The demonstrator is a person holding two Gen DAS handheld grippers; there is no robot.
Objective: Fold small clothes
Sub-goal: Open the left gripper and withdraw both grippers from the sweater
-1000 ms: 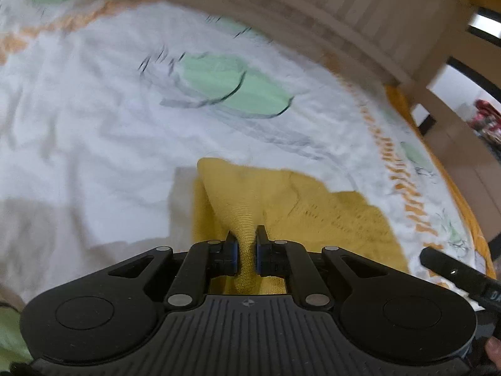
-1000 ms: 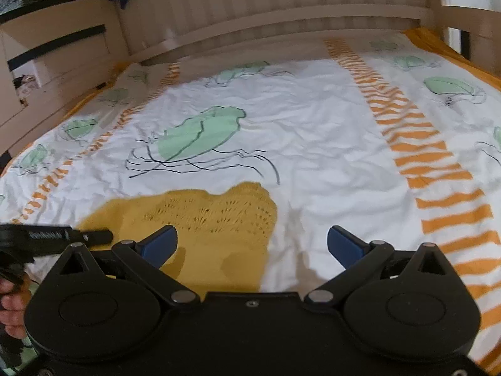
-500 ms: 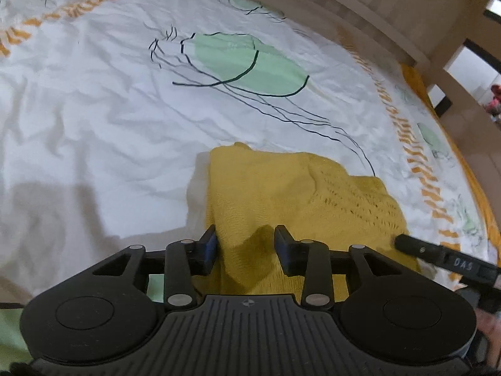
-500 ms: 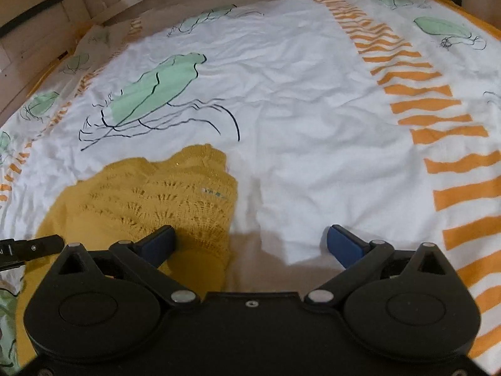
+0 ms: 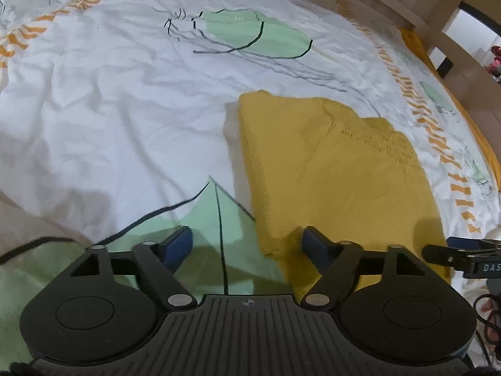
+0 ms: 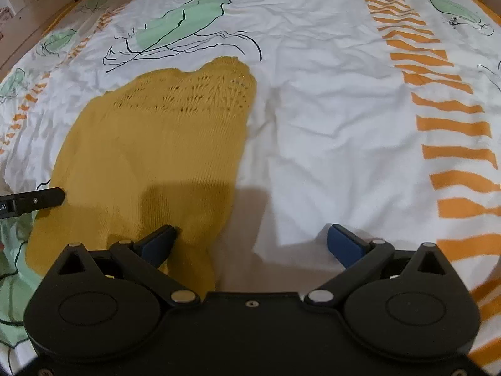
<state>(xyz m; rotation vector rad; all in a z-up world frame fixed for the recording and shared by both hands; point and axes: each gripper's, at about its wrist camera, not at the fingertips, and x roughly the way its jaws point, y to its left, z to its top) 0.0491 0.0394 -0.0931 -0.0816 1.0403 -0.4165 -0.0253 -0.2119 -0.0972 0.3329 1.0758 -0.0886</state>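
Observation:
A mustard-yellow knitted garment (image 5: 338, 169) lies folded flat on the bed cover, with a lacy openwork band at its far end. It also shows in the right wrist view (image 6: 156, 150). My left gripper (image 5: 247, 246) is open and empty, low over the garment's near left corner, its right finger over the knit. My right gripper (image 6: 250, 244) is wide open and empty, at the garment's near right edge, its left finger over the knit and its right finger over bare sheet.
The bed cover (image 6: 328, 109) is white with green leaf prints and orange stripes (image 6: 451, 125). A wooden bed frame (image 5: 391, 3) runs along the far side. Each gripper's tip shows in the other's view, the right one at the right edge of the left wrist view (image 5: 451, 255).
My left gripper opened and let go of the yellow garment, then drew back to the left. The garment settled flat. My right gripper moved lower and closer to it, staying open.

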